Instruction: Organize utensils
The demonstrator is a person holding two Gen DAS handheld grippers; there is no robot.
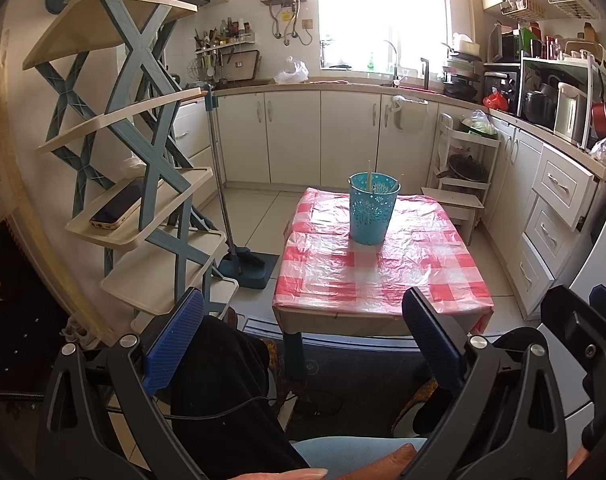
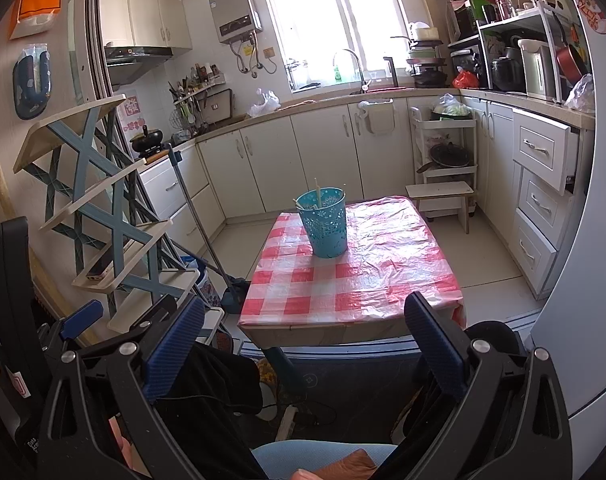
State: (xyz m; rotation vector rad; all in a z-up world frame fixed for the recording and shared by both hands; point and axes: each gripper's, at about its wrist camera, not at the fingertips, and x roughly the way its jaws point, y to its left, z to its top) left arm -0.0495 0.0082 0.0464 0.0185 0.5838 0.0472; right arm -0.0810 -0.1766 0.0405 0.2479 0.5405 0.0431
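A turquoise perforated utensil holder (image 1: 373, 208) (image 2: 325, 222) stands upright on the small table with the red-and-white checked cloth (image 1: 383, 264) (image 2: 355, 272). Thin pale chopsticks (image 1: 369, 176) (image 2: 317, 193) stick out of its top. My left gripper (image 1: 303, 332) hangs open, well short of the table's near edge, with nothing between its blue pads. My right gripper (image 2: 303, 336) is open too, held back from the table and holding nothing. The right gripper's body (image 1: 583, 328) shows at the right edge of the left wrist view.
A tilted blue-and-cream shelf rack (image 1: 143, 152) (image 2: 103, 216) with a phone (image 1: 117, 208) on it stands left of the table. A broom and dustpan (image 1: 243, 260) lean beside it. Cabinets and drawers (image 2: 543, 200) line the back and right. A person's dark-clothed legs (image 1: 223, 380) lie below the grippers.
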